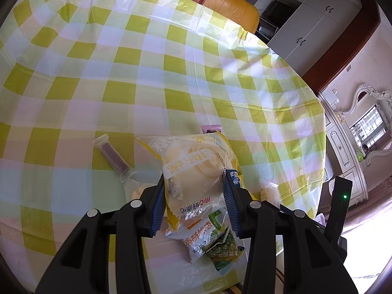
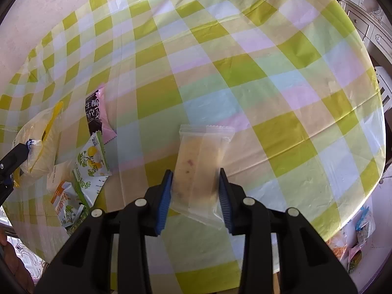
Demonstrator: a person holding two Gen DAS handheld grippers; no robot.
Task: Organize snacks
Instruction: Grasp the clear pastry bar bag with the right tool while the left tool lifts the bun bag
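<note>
Early stage, by look of it. Left gripper [image 1: 194, 196] pinching bagged bun [image 1: 193, 169] above snack pile [image 1: 210, 242]. Right gripper [image 2: 194, 191] pinching clear-wrapped pale bar [image 2: 198, 166] over checked tablecloth [image 2: 245, 73]. Purple bar [image 1: 115, 156], chocolate packet [image 2: 94, 115] loose; nothing sorted yet.

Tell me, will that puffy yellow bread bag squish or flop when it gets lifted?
Probably squishy: the bread bag bulges softly between the left gripper fingers. Its loose crinkled plastic will likely sag and slip a little. It looks light, mostly air and a soft bun.
</note>
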